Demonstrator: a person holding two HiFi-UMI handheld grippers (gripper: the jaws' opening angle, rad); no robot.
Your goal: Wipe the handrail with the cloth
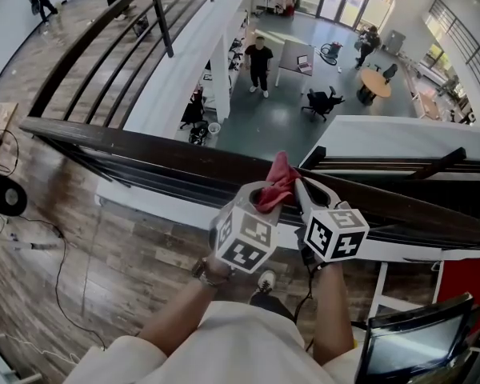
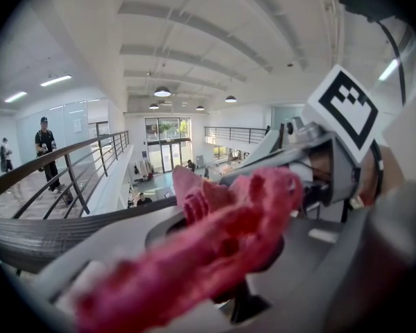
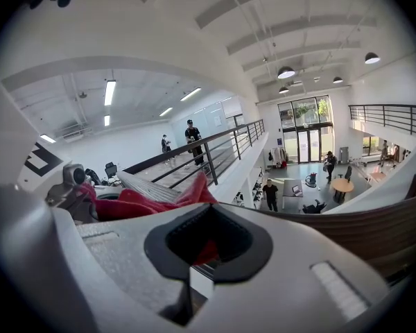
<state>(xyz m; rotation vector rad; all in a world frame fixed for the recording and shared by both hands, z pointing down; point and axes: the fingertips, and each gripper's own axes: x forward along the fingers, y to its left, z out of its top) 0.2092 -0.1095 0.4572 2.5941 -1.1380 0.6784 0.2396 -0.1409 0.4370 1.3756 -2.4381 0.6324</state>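
- The dark handrail [image 1: 144, 146] crosses the head view from 9 o'clock down to 4 o'clock. Its far right end is cut off by the frame edge.
- The red cloth [image 1: 278, 184] sits over the rail just past centre, towards 5 o'clock, bunched into a peak between the two gripper tips.
- The left gripper [image 1: 260, 194] is clamped on the cloth. In its own view the red folds run along the closed jaws from 7 o'clock up to centre, so blurred and close that we cannot make out the jaw tips behind them.
- The right gripper [image 1: 302, 189] has its jaws together. A scrap of red shows in the dark cut-out where they meet, so it pinches an edge of the cloth, and most of the fabric lies beyond at 9 o'clock in its view.
- We cannot tell whether the cloth presses on the rail, because both grippers and their marker cubes cover the spot where they would meet.
- Both hands are hidden under the cubes, and only the forearms show, at 6 o'clock.
- Below the balcony, at 12 o'clock, a person [image 1: 259, 58] in black stands on the lower floor, with a round desk [image 1: 376, 84] towards 1 o'clock.
- A screen [image 1: 412, 342] at 5 o'clock is cropped by the corner.
- A thin cable [image 1: 60, 270] trails over the wooden floor [image 1: 128, 254] at 8 o'clock.
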